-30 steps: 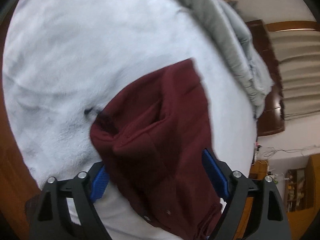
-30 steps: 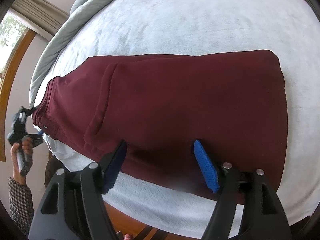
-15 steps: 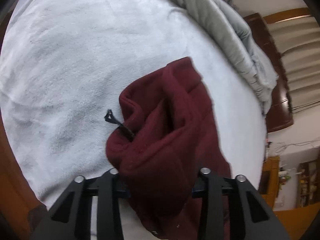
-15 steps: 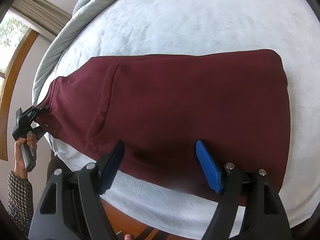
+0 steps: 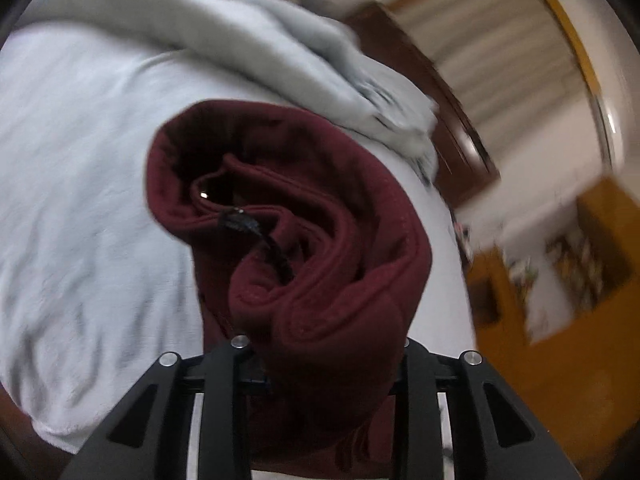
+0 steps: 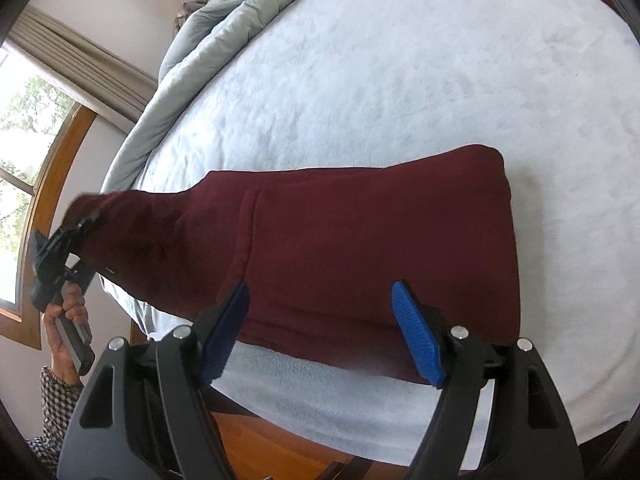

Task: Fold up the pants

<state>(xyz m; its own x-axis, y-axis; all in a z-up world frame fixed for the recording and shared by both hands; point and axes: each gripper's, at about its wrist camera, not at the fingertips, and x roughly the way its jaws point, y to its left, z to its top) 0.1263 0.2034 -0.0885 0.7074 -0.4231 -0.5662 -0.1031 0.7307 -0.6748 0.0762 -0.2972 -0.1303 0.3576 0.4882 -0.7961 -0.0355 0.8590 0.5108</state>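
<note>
- The maroon pants [image 6: 360, 248] lie folded lengthwise on the white fleece bed cover [image 6: 400, 80]; the cuff end, at the right in the right wrist view, rests flat on it.
- The waistband end [image 5: 296, 240] is bunched and lifted off the bed cover, at the left in the right wrist view.
- The left claw [image 5: 320, 364] is clamped on the bunched waistband. Its jaws have just been closing, with the fabric between them. The pads are hidden by the cloth.
- A black drawstring [image 5: 260, 240] hangs out of the waistband folds just above the left claw.
- The right claw [image 6: 320, 332] stands apart. Its blue pads [image 6: 416, 340] hover over the near long edge of the pants, roughly at mid-length, with nothing gripped.
- In the right wrist view, the person's left hand [image 6: 66, 320] grips the handle of the left claw at the bed's corner; a checked sleeve [image 6: 56, 404] shows below it.
- A grey duvet [image 6: 224, 28] lies rumpled along the far side of the bed.
- The left wrist view is blurred; a wooden headboard [image 5: 440, 120] and curtains [image 5: 500, 48] show beyond the duvet.
</note>
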